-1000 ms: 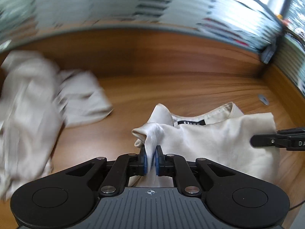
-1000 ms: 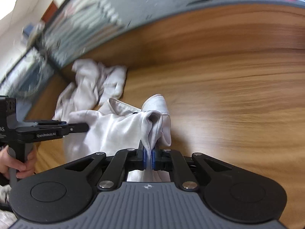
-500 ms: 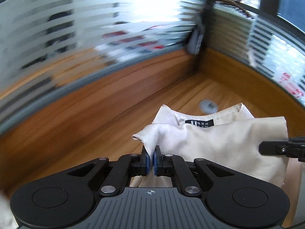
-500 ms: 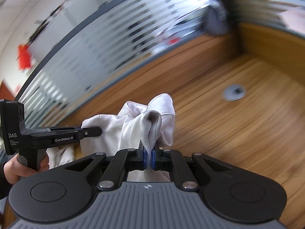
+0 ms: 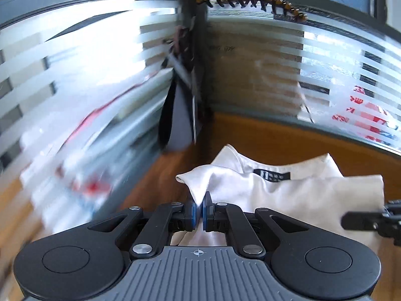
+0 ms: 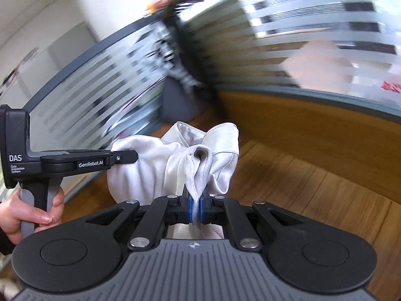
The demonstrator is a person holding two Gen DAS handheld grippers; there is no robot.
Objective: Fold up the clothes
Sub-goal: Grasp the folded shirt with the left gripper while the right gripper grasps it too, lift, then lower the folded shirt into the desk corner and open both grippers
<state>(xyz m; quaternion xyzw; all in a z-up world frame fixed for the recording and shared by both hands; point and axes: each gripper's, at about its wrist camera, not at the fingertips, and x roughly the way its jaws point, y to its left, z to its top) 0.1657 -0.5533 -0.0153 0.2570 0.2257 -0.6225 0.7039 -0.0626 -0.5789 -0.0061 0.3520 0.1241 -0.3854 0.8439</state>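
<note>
Left wrist view, tongs: the left gripper [image 5: 198, 209] is pinched on a fold of the white shirt [image 5: 295, 195], cloth rising in a peak just ahead of its blue pads.
Left wrist view, shirt: it spreads ahead and to the right of the tongs, collar and black neck label [image 5: 272, 175] on the far side. The right gripper's tip [image 5: 368, 222] shows at the shirt's right edge.
Left wrist view, surroundings: a wooden table [image 5: 160, 180] runs into a corner of striped glass partition [image 5: 75, 75], where a dark bag [image 5: 179, 118] hangs just beyond the tongs.
Right wrist view, tongs: the right gripper [image 6: 196, 208] is pressed on a bunched corner of the shirt [image 6: 150, 160], which hangs between the two tools.
Right wrist view, other hand: a hand [image 6: 27, 213] grips the left gripper's handle, left of these tongs.
Step in hand: it looks like carrying the shirt, held at both shoulders, to a spot for laying out.
Next move: probably lowering it flat with both corners kept taut and level.
Change from a second ago: both views have swung from open table and a heap of other clothes toward the corner; both pinches are unchanged.
</note>
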